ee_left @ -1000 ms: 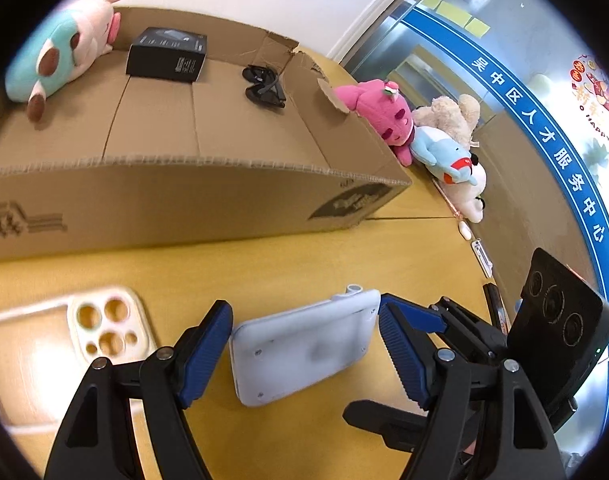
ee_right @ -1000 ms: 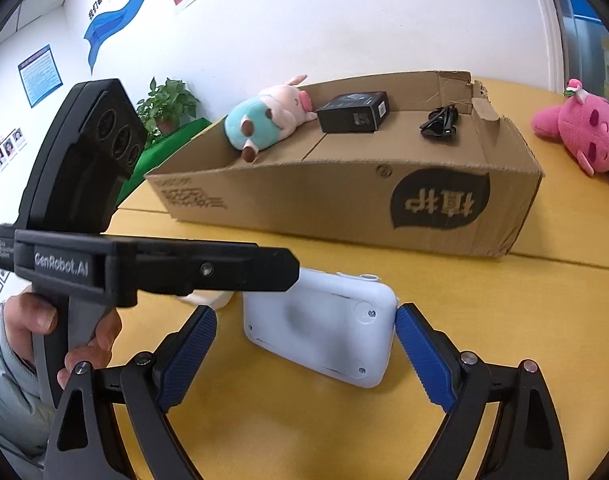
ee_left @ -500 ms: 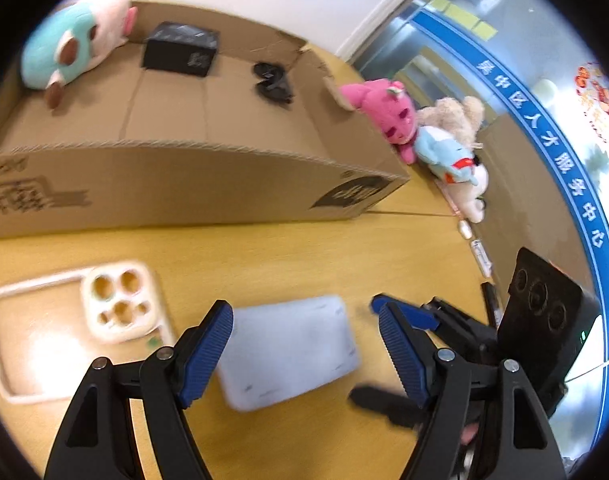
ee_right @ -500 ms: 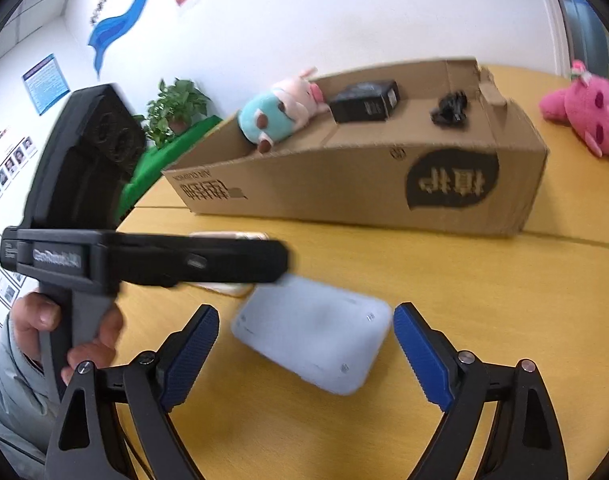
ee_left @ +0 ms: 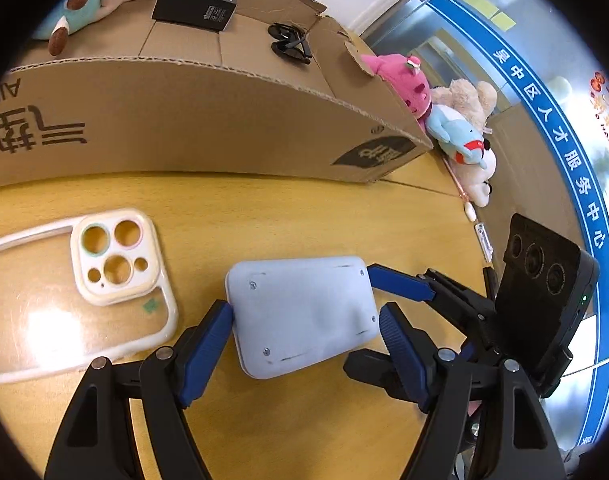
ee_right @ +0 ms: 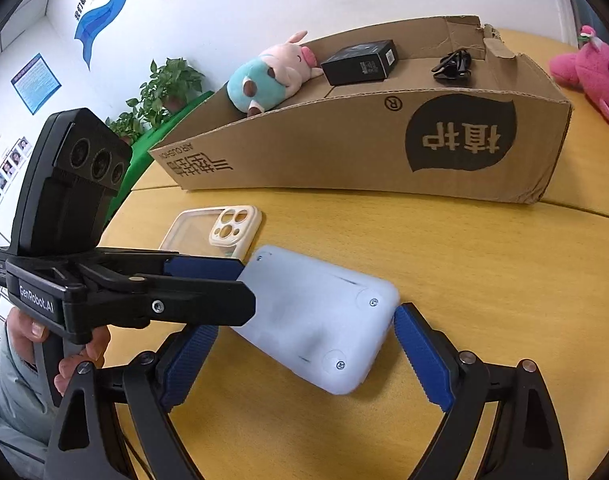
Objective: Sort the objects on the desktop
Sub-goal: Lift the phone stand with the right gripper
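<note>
since the earlier frame, white device (ee_left: 302, 314) lay flatter at lower centre on table (ee_left: 304, 216); left gripper (ee_left: 304, 344) and right gripper (ee_right: 300, 354), both wide, bracketed it for carton (ee_left: 208, 120).

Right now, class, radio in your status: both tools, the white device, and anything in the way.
Both tools open, left tool and right tool flanking the white device. Device flat on table, ungripped. Phone case beside it; box beyond.

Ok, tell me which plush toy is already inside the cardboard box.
The teal-and-pink pig plush, lying at the box's far-left end. The pink plush and its neighbours sit on the table outside.
</note>
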Tool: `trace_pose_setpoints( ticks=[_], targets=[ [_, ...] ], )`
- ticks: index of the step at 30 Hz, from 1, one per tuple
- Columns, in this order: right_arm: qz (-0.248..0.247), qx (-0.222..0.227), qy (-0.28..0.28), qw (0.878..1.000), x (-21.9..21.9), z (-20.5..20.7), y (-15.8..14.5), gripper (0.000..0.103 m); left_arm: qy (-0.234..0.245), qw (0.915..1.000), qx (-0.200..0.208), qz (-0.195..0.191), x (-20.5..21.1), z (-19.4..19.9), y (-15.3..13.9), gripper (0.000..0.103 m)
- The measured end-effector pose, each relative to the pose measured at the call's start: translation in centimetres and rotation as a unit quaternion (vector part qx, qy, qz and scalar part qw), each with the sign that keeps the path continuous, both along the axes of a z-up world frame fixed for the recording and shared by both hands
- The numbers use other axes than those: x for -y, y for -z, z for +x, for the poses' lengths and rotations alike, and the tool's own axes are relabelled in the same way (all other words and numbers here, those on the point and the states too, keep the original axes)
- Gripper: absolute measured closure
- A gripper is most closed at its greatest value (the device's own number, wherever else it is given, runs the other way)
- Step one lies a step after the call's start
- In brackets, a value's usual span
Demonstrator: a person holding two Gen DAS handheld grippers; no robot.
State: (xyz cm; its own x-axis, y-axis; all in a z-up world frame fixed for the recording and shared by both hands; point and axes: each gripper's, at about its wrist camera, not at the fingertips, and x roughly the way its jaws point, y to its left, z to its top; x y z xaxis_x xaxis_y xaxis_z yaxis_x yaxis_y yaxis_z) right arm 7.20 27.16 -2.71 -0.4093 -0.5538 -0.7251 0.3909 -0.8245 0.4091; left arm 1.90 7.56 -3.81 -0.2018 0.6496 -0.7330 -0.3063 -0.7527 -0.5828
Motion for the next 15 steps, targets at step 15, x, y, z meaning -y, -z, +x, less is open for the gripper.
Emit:
trace_pose_setpoints(
  ticks=[15],
  targets=[
    [-0.049, -0.087, 0.006, 0.995, -1.4, 1.7, -3.4, 0.013, -0.009, 0.9960, -0.076, 0.044, 0.8, 0.9, -3.6, 0.028]
  ],
)
